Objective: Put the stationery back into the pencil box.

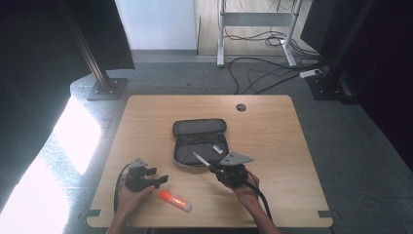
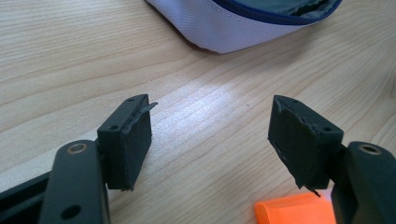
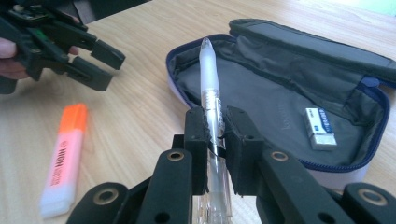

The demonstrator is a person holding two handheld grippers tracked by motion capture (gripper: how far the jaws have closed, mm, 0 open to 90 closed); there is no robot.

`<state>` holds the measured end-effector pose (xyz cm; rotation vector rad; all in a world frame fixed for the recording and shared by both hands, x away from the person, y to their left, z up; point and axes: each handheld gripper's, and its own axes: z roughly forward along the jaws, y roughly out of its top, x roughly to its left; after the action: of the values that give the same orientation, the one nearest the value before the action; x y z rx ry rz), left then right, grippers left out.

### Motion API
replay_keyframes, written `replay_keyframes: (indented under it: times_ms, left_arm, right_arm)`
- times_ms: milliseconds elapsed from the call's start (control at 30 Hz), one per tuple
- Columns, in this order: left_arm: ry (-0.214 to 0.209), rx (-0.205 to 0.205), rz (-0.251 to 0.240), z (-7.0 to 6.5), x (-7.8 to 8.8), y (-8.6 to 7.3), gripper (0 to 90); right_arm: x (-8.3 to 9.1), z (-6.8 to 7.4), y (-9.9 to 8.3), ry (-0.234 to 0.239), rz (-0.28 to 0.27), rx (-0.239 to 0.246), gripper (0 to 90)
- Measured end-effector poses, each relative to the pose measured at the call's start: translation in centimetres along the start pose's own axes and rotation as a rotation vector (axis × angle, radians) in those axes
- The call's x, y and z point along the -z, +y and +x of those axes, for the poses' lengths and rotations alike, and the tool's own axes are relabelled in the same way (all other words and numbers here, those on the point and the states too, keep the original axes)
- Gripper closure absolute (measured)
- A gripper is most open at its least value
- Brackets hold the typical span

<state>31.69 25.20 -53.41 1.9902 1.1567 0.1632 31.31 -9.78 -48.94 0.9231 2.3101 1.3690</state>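
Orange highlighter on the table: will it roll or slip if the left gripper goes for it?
The highlighter looks flat-sided, so it probably won't roll. Its smooth plastic may slip on the wood. It likely feels light and stiff.

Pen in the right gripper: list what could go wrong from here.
1. The right gripper grips the pen partway along its barrel, so it might pivot or slip.
2. The tip hangs near the pencil case rim and could snag there.
3. A drop could land on the eraser.
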Motion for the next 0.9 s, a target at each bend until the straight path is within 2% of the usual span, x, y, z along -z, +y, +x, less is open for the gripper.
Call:
replay_keyframes:
  times_ms: [267,467,900]
  left_arm:
    - [-0.001,-0.001,-0.002,-0.1,0.0,0.0,30.6]
    - [0.001,0.004,-0.008,0.1,0.2,-0.1,30.6]
    - [0.003,0.012,-0.008,0.3,0.3,-0.2,30.6]
  right_arm:
    - [-0.9,-1.0,1.0,-0.009,0.000,-0.002,78.4]
    - [-1.8,-1.7,1.6,-0.026,0.018,-0.006,78.4]
    - [-3.2,-3.0,2.1,-0.039,0.040,-0.017,78.4]
